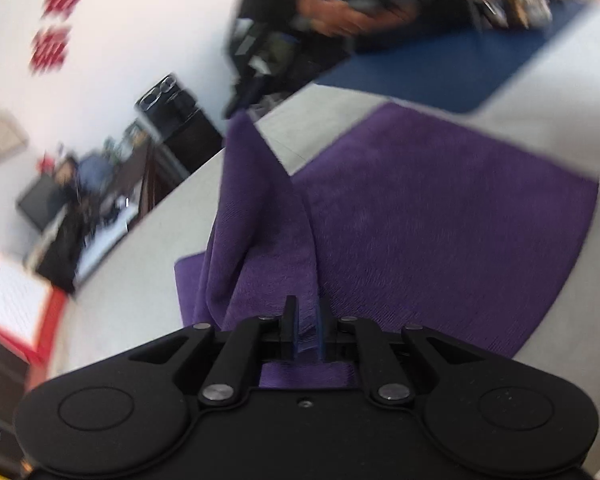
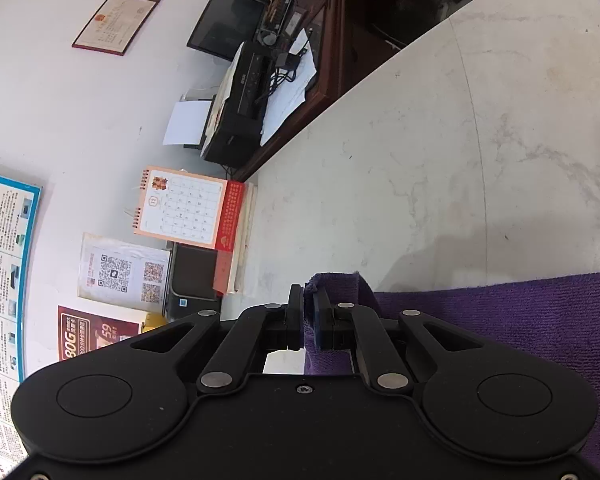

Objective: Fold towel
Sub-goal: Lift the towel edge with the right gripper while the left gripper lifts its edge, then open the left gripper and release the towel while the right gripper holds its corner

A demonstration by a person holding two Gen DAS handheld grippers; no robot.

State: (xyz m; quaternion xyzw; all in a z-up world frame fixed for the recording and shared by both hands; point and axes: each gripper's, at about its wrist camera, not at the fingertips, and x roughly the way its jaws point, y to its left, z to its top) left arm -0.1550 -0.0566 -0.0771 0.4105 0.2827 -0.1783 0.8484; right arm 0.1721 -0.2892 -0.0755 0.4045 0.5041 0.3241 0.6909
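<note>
Plainly, the purple towel (image 1: 440,216) lies on the pale stone surface (image 1: 560,80), most of it spread flat, one corner pulled up into a ridge. The left tongs (image 1: 306,330) pinch that raised fold, cloth bunched between the two fingers. The right tongs (image 2: 307,320) are pressed together on another corner of the towel (image 2: 500,312), whose tip pokes out above the fingers. Beyond the towel, a blue mat (image 1: 440,72) lies on the surface (image 2: 420,160).

A white wall (image 2: 80,120) carries framed certificates (image 2: 132,8) and a calendar (image 2: 180,208) beside a dark wooden desk (image 2: 332,60).
</note>
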